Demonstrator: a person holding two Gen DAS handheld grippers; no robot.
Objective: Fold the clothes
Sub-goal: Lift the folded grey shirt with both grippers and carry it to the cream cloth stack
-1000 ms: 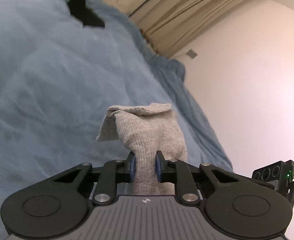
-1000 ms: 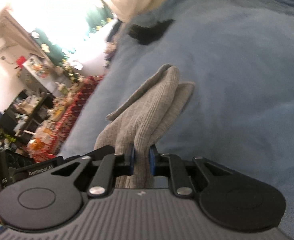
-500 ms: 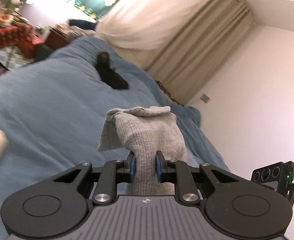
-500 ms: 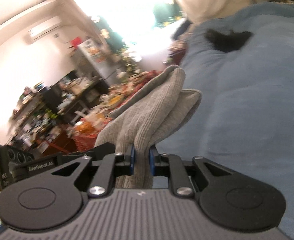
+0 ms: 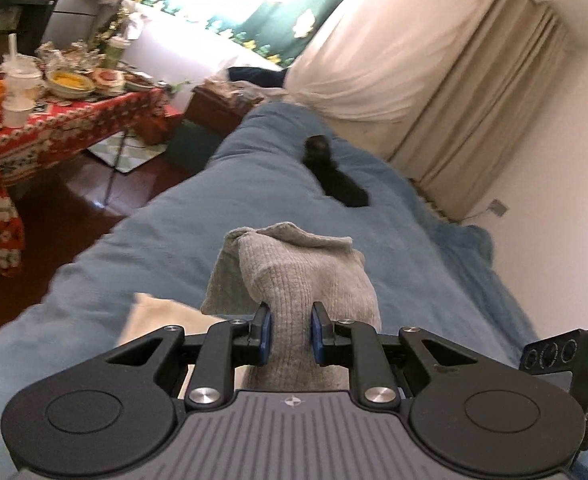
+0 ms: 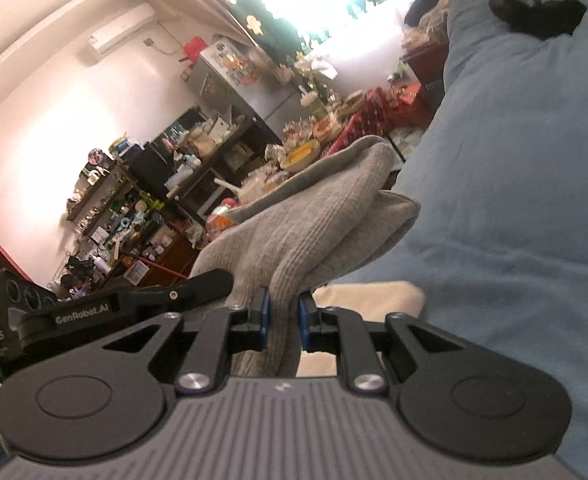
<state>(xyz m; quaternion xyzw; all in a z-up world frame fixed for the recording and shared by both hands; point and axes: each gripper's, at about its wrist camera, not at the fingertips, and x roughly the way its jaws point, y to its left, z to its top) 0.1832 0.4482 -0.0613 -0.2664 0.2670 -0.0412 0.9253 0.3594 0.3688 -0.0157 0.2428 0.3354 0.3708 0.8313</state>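
1. The left gripper [image 5: 291, 334] is clamping a grey ribbed knit garment [image 5: 294, 276] between its 2 blue-padded jaws, which are pressing in on a narrow bunch of the cloth.
2. In the left wrist view, the garment is rising beyond the jaws in a soft mound, with a thin hemmed edge folding over along its top and a loose flap drooping at its left side.
3. The right gripper [image 6: 281, 318] is pinching the same grey knit garment [image 6: 326, 216], its jaws closing on a gathered ridge of fabric.
4. In the right wrist view, the cloth is lying in 2 or 3 rounded, stacked folds running away from the jaws, showing fine vertical ribbing.
5. The garment is hanging lifted above a blue bed cover [image 5: 181, 232], near the bed's near end, with a cream cloth [image 6: 368, 296] showing just beneath the jaws.
6. A small black item [image 5: 336, 178] is lying well apart, toward the bed's far end.
7. A table with a red patterned cloth [image 5: 53, 128] is standing beyond the bed's left edge.
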